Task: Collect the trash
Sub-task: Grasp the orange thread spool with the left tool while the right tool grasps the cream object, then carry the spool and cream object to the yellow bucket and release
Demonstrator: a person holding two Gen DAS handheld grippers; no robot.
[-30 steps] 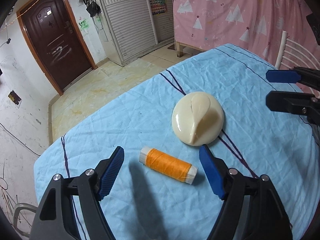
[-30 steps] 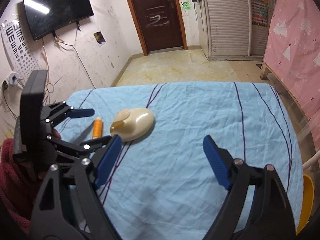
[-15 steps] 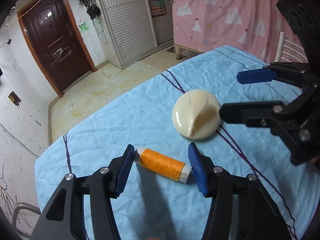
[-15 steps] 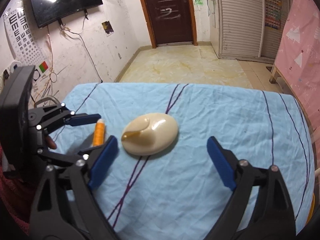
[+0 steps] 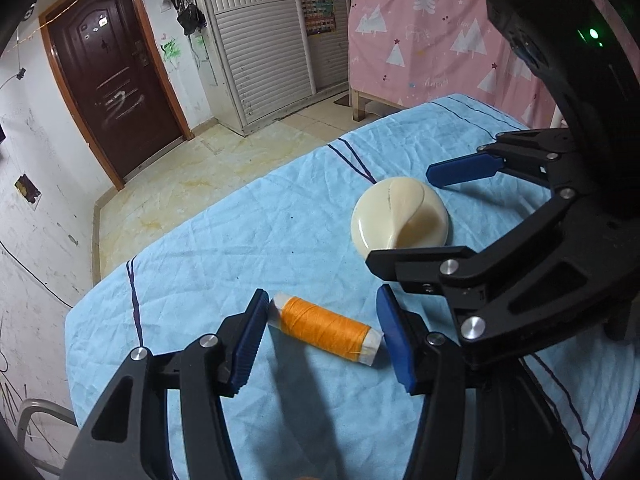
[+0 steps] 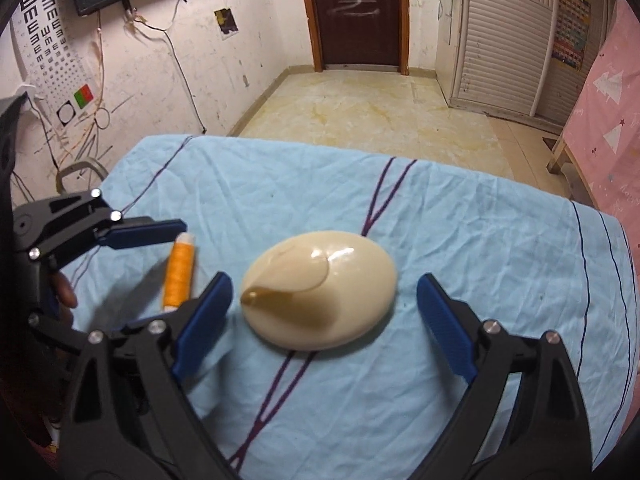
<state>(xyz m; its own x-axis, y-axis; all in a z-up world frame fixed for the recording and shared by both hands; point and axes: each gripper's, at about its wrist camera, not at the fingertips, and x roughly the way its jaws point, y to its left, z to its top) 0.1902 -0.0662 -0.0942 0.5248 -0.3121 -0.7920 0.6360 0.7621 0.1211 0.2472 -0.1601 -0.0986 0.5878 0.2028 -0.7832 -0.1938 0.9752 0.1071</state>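
Observation:
An orange thread spool (image 5: 324, 326) lies on the blue-clothed table (image 5: 240, 240). My left gripper (image 5: 323, 292) is shut on it, one blue pad against each white end. Just beyond it rests a cream dome-shaped object (image 5: 400, 216), glossy, with a curved fold on top. In the right wrist view the dome (image 6: 320, 288) sits between the fingers of my right gripper (image 6: 324, 280). Those jaws are closing, with a gap still on each side of the dome. The spool (image 6: 180, 272) shows to its left, partly hidden behind my right gripper's left finger.
The table's far edge drops to a tiled floor (image 6: 360, 112). A chair back (image 6: 76, 168) stands off the table's left corner. A pink curtain (image 5: 440, 40) hangs at the right. The two grippers sit close together over the cloth.
My left jaws closed in from wide apart onto the spool's ends. My right gripper came in from the right and lower, and now straddles the dome.

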